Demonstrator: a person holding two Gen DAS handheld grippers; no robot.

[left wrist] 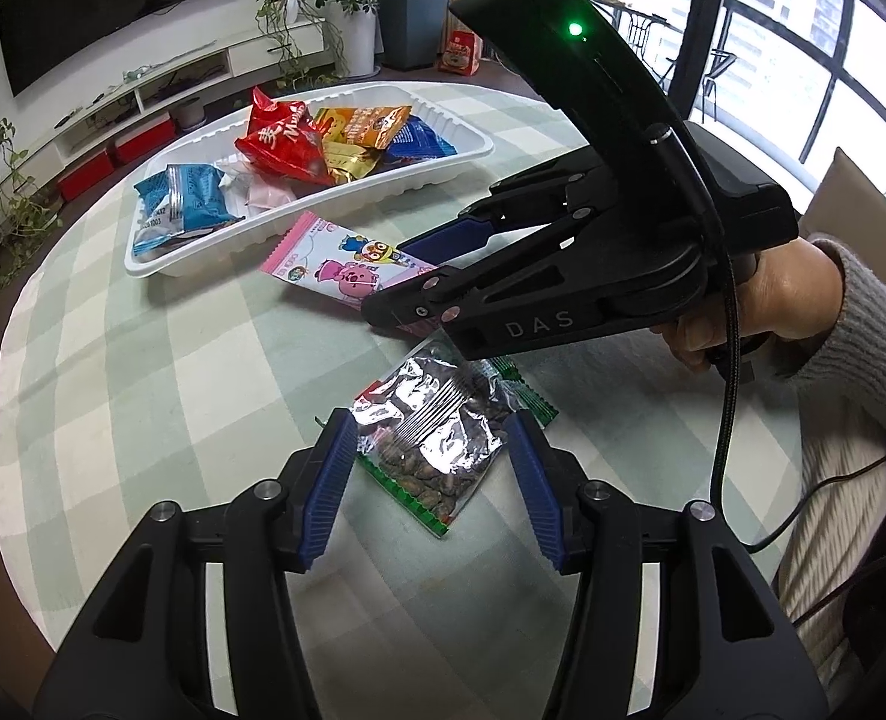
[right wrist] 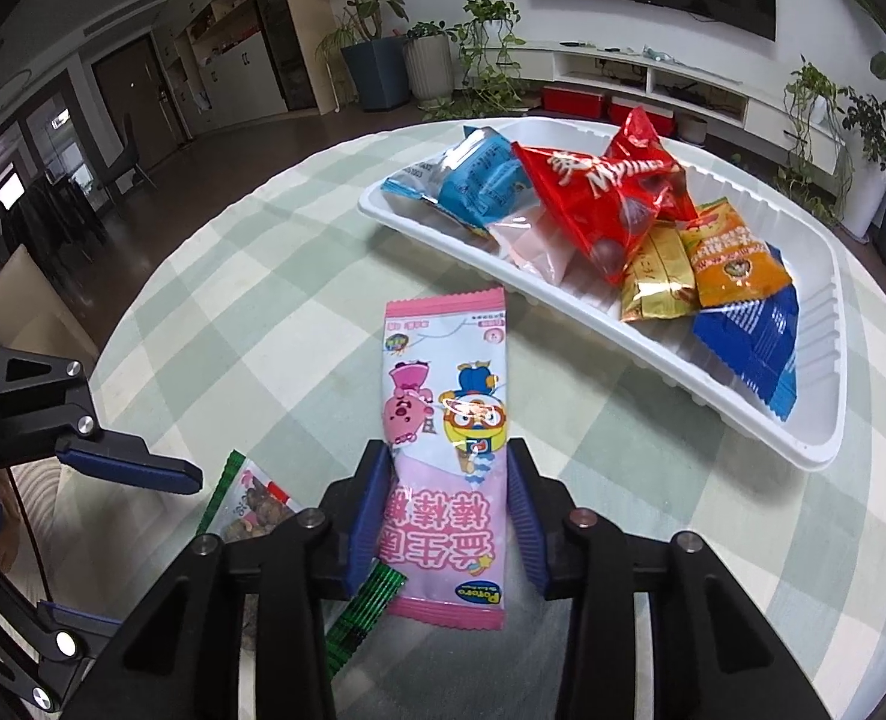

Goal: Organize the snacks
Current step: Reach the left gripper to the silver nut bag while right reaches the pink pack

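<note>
My right gripper (right wrist: pixel 446 510) is shut on the near half of a pink cartoon snack packet (right wrist: pixel 443 372), its blue pads against both long edges. The packet's far end points at the white tray (right wrist: pixel 836 360). In the left wrist view the same right gripper (left wrist: pixel 392 279) reaches in from the right over the pink packet (left wrist: pixel 335 258). A clear, green-edged packet of dark seeds (left wrist: pixel 437 420) lies flat on the table. My left gripper (left wrist: pixel 431 468) is open around it, a pad close beside each side. The tray (left wrist: pixel 233 246) holds several red, blue, orange and gold packets.
The round table has a green-and-white checked cloth (left wrist: pixel 143 372). A hand in a grey sleeve (left wrist: pixel 863 324) holds the right gripper, and its cable hangs at the table's right side. Potted plants, a TV bench and windows stand beyond the table.
</note>
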